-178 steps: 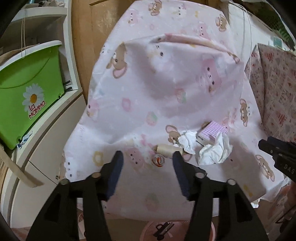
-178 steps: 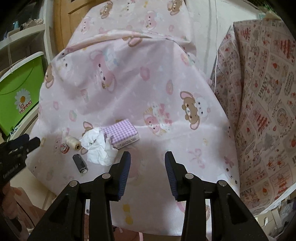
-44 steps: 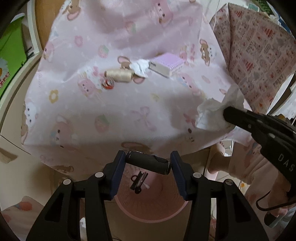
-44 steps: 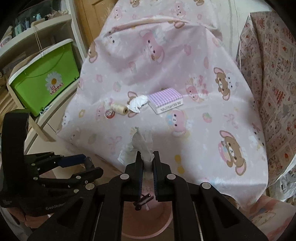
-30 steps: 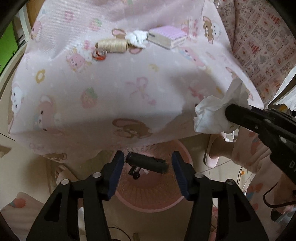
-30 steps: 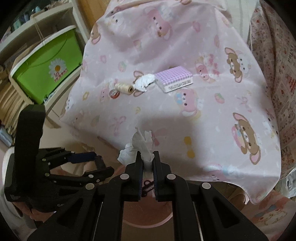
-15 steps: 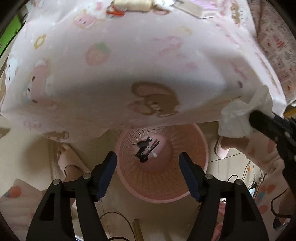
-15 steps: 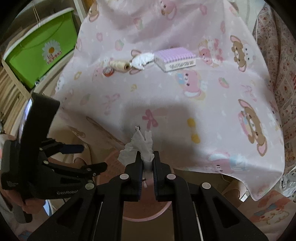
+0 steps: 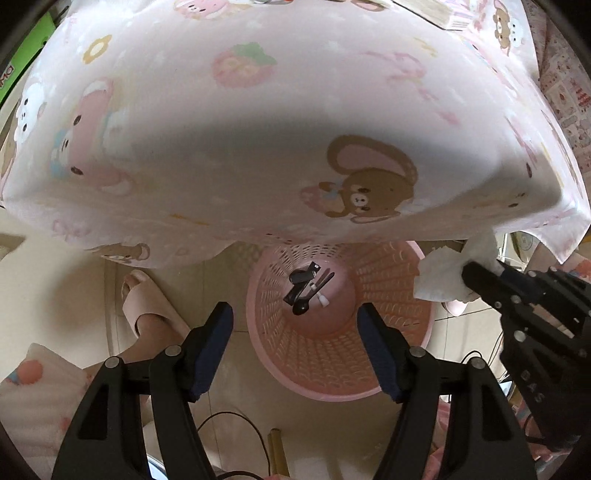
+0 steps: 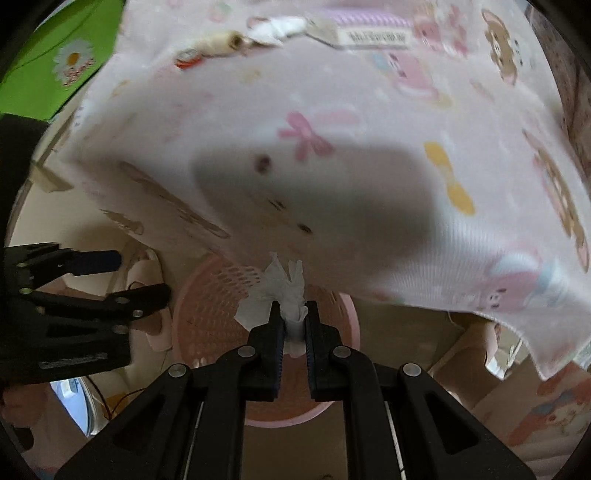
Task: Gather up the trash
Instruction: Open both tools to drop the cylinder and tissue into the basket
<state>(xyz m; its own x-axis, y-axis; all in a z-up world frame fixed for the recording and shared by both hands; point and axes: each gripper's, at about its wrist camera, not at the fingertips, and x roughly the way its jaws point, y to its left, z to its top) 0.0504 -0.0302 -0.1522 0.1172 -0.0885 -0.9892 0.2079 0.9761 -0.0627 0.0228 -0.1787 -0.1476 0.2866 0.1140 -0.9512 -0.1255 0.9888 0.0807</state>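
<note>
A pink lattice basket stands on the floor under the table's front edge. Several small dark items lie on its bottom. My left gripper hangs open right over the basket, pointing down, with nothing between its fingers. My right gripper is shut on a crumpled white tissue above the basket. In the left wrist view the tissue sits at the basket's right rim. The left gripper shows at the left of the right wrist view.
A pink bear-print cloth covers the table and overhangs the basket. On it lie a cream thread spool, a small tissue wad and a purple checked box. A slippered foot and a green bin are at the left.
The left gripper let go of the black spool over the basket and its jaws widened. Both grippers sank toward the basket, the right one still carrying the tissue.
</note>
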